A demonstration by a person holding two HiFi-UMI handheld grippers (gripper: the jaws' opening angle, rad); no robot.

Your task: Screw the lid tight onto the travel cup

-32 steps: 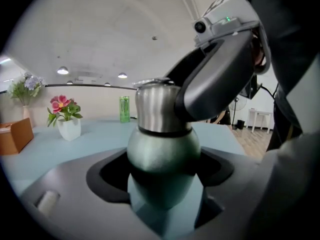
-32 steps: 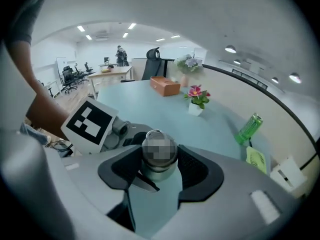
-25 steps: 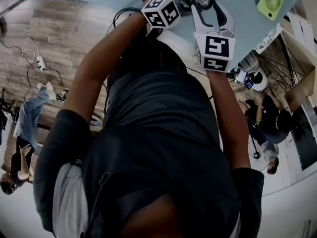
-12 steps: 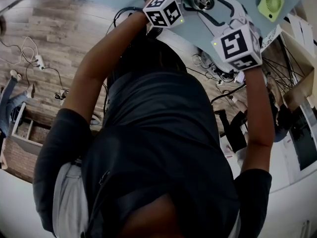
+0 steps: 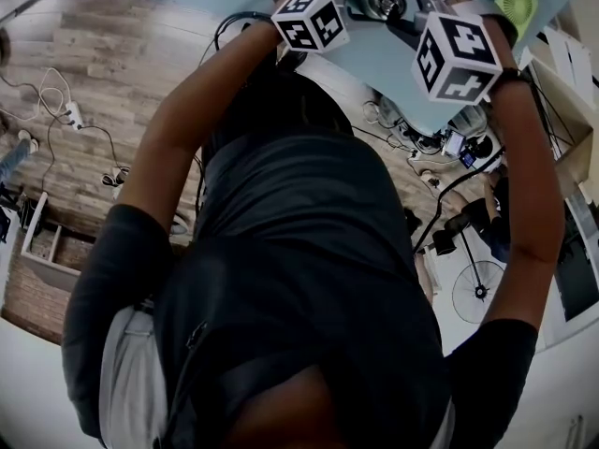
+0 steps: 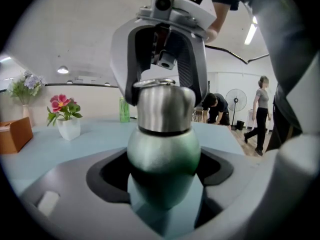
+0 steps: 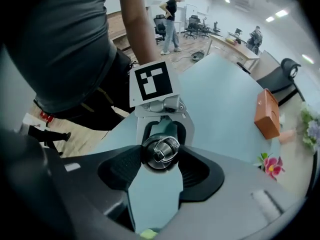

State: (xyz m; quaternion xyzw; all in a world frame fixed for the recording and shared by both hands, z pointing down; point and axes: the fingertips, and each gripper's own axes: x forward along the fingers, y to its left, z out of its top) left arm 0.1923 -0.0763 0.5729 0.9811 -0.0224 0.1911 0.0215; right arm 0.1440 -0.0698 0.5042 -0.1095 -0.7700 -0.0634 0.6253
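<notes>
So the travel cup [image 6: 162, 156] is upright over the pale blue worktop [image 6: 50, 146], close to the edge where the person stands, and both tongs are on it. The left tongs [image 6: 163, 170] come in from the side and are closed around the green body, with a dark pad pressed on each side. The right tongs [image 7: 160, 157] come down from above and pinch the steel lid [image 6: 165, 109], which sits on the cup's neck with a little wire ring on top. I can't tell if the base actually touches the worktop, or how far the lid is screwed down. Further back there's a white pot of pink flowers [image 6: 62, 119], a brown box [image 6: 12, 134] and a green bottle [image 6: 124, 110], all well apart from the cup. A lime-green fan [image 5: 513, 3] sits off to the person's right.
</notes>
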